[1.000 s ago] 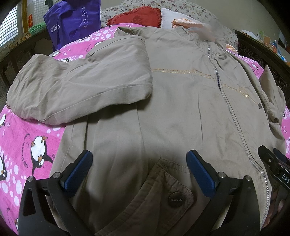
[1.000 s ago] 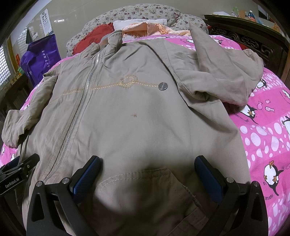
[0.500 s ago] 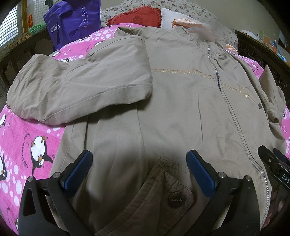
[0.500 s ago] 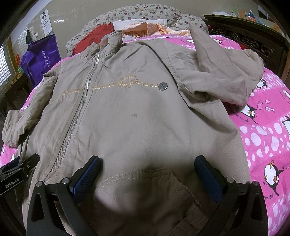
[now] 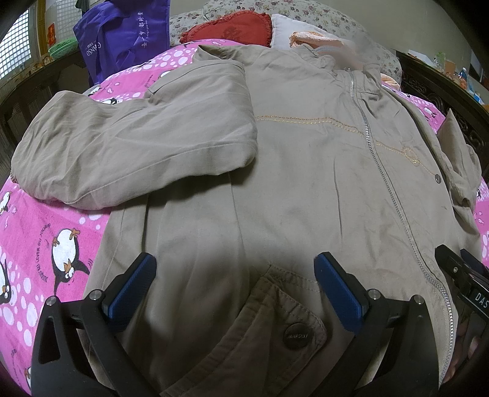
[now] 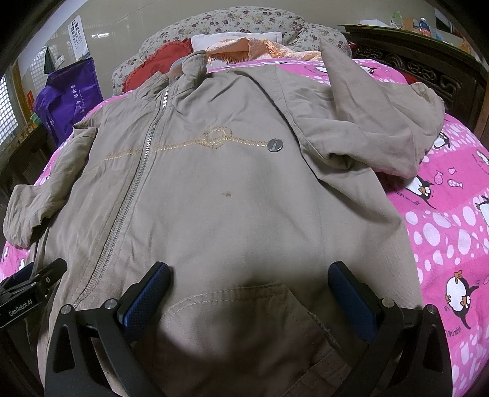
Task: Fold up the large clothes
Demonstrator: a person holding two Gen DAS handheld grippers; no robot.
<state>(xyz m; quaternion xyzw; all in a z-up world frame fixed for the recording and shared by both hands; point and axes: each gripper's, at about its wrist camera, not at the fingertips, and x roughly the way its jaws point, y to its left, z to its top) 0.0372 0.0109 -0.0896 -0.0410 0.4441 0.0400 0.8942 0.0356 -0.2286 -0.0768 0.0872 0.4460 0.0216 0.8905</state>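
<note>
A large khaki zip jacket (image 5: 305,183) lies front-up and spread out on a pink penguin-print bedsheet (image 5: 36,250); it also fills the right wrist view (image 6: 229,207). Its left sleeve (image 5: 128,146) is bent outward over the sheet, its right sleeve (image 6: 376,134) is bunched at the right. My left gripper (image 5: 235,274) is open and empty, low over the hem by a snap pocket (image 5: 293,333). My right gripper (image 6: 249,284) is open and empty over the other pocket (image 6: 244,305). Each gripper shows at the edge of the other's view.
Red cushion (image 5: 229,29), white and floral pillows (image 6: 244,23) and an orange cloth (image 6: 253,49) lie at the bed head. A purple bag (image 5: 122,36) stands at the back left. A dark carved bed frame (image 6: 428,70) runs along the right side.
</note>
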